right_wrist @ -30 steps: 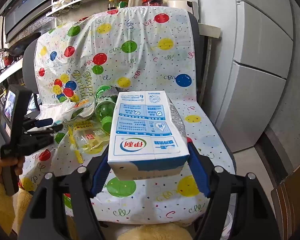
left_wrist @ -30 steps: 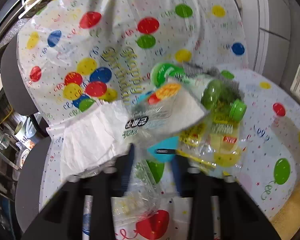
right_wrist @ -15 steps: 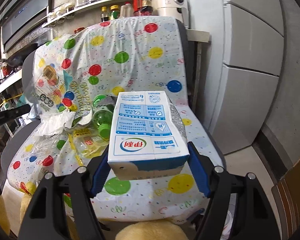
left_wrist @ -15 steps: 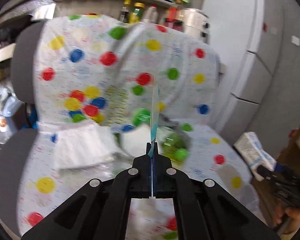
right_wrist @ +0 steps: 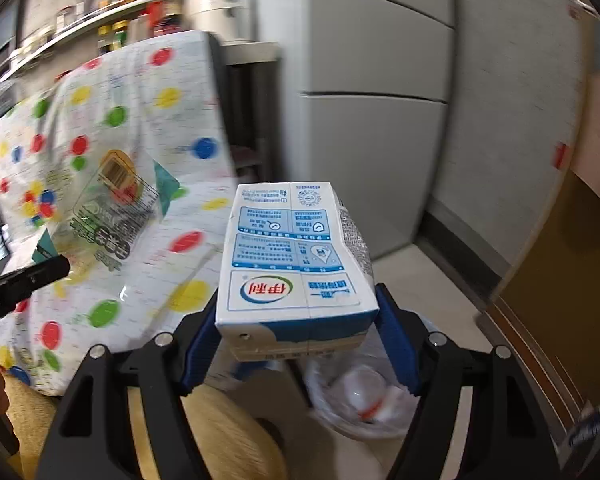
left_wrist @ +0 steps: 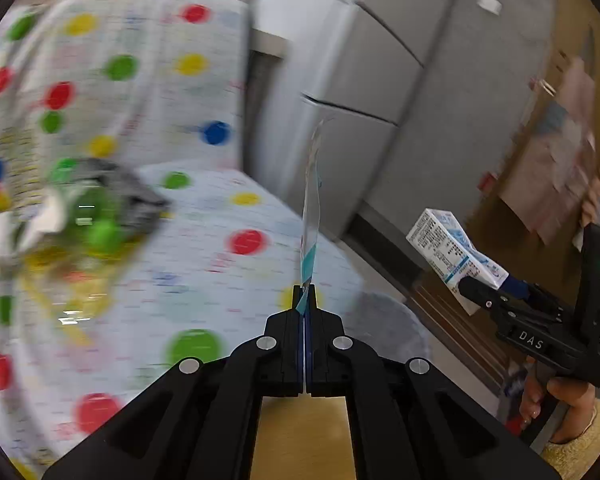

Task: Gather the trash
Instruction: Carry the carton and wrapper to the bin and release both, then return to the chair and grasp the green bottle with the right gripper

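Blue pads of the right hand-held gripper (right_wrist: 300,344) clamp the milk carton (right_wrist: 296,256) above the lined trash bin (right_wrist: 364,396). Left of the bin, the left hand-held gripper (left_wrist: 307,296) pinches a clear plastic wrapper (left_wrist: 312,216) flat. Beyond the bin, more trash (left_wrist: 92,220) remains on the chair's dotted cover (left_wrist: 220,264). Each piece should probably be centred over the bin before release.

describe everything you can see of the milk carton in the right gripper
The milk carton is a white box with blue panels, small print and a green-and-red oval logo. It looks like coated card, dented along its right edge. It lies on its side between the blue pads of the right hand-held gripper, which clamp its two sides, held in the air above a bin lined with a clear bag.
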A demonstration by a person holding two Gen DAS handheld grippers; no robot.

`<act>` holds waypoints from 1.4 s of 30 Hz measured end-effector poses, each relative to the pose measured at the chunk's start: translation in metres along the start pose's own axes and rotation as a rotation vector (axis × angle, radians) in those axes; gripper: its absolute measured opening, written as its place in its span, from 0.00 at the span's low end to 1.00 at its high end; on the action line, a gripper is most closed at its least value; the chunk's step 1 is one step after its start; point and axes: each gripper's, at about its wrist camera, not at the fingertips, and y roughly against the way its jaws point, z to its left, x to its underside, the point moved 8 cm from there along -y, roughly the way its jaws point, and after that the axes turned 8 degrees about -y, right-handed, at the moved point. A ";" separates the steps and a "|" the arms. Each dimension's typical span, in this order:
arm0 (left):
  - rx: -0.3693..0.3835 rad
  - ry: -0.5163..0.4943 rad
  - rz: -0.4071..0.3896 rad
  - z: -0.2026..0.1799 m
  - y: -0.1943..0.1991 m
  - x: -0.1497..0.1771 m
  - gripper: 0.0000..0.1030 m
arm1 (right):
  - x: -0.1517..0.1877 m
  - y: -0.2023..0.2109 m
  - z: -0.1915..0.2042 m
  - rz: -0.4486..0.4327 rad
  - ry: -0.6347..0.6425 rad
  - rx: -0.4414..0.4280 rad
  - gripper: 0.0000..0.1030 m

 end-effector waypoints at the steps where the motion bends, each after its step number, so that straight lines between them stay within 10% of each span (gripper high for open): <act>1: 0.016 -0.016 0.006 -0.011 -0.008 0.000 0.00 | 0.003 0.003 -0.017 -0.007 -0.019 0.028 0.69; 11: 0.170 -0.188 0.127 -0.122 -0.104 0.019 0.00 | 0.048 -0.013 -0.108 0.068 -0.148 0.140 0.69; 23: 0.188 -0.193 0.341 -0.150 -0.195 0.047 0.03 | 0.072 -0.101 -0.152 0.212 -0.243 0.154 0.70; 26: 0.183 -0.191 0.404 -0.151 -0.209 0.057 0.28 | 0.077 -0.119 -0.158 0.246 -0.281 0.147 0.77; 30: 0.198 -0.183 0.389 -0.151 -0.205 0.051 0.49 | 0.082 -0.121 -0.167 0.258 -0.333 0.145 0.79; 42: 0.124 -0.177 0.272 -0.114 -0.141 0.025 0.49 | 0.045 -0.045 -0.152 0.116 -0.297 0.131 0.79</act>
